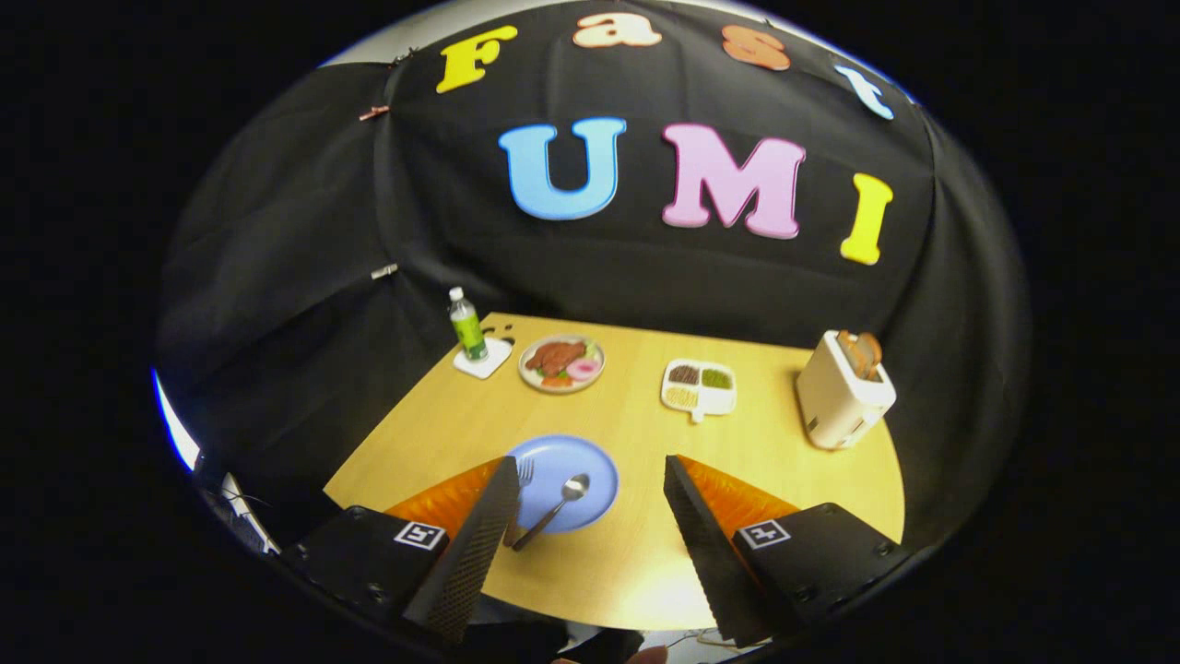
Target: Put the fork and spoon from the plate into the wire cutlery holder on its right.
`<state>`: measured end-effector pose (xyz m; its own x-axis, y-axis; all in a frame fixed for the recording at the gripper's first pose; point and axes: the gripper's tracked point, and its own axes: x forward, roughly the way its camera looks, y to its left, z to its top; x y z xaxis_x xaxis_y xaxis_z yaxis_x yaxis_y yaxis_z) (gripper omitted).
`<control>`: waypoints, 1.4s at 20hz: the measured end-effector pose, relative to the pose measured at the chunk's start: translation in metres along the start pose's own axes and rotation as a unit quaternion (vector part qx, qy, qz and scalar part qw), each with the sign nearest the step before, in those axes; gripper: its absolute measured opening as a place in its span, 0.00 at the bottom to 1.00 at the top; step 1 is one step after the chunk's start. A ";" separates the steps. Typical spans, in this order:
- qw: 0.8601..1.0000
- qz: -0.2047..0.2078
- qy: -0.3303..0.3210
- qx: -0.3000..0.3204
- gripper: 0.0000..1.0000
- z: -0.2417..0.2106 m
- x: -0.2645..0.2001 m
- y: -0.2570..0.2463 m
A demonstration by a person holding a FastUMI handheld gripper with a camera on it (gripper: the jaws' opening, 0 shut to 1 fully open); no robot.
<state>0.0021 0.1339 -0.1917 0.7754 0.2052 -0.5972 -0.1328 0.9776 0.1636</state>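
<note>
A round blue plate [581, 466] lies on the wooden table near its front edge, between my fingers and closer to the left one. On it rests a metal spoon [557, 505], bowl pointing away, its handle reaching over the plate's near rim. A metal fork [523, 480] lies beside it, mostly hidden behind my left finger [479, 535]. My gripper [590, 470] is open, held above the table with nothing between its fingers. The right finger [705, 544] stands to the right of the plate.
Farther back on the table [627, 553] stand a green-labelled bottle [467, 325] on a white coaster, a plate of food [561, 362], a white divided dish [699, 385] and a cream toaster [841, 389] with toast at the right.
</note>
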 end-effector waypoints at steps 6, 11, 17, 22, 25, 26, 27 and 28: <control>0.995 -0.001 0.101 0.018 0.97 -0.076 0.078 0.020; 0.985 0.001 0.163 0.058 0.77 -0.118 0.138 0.033; 0.970 -0.030 0.226 0.080 0.70 -0.162 0.194 0.036; 0.960 -0.053 0.259 0.093 0.70 -0.185 0.215 0.034; 0.957 -0.066 0.265 0.102 0.51 -0.191 0.224 0.028; 0.957 -0.069 0.261 0.105 0.46 -0.187 0.225 0.028; 0.955 -0.074 0.266 0.107 0.46 -0.189 0.226 0.026; 0.953 -0.087 0.270 0.109 0.40 -0.187 0.222 0.021</control>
<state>0.0562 0.2090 -0.4673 0.3355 0.0933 -0.9374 0.1450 0.9781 0.1493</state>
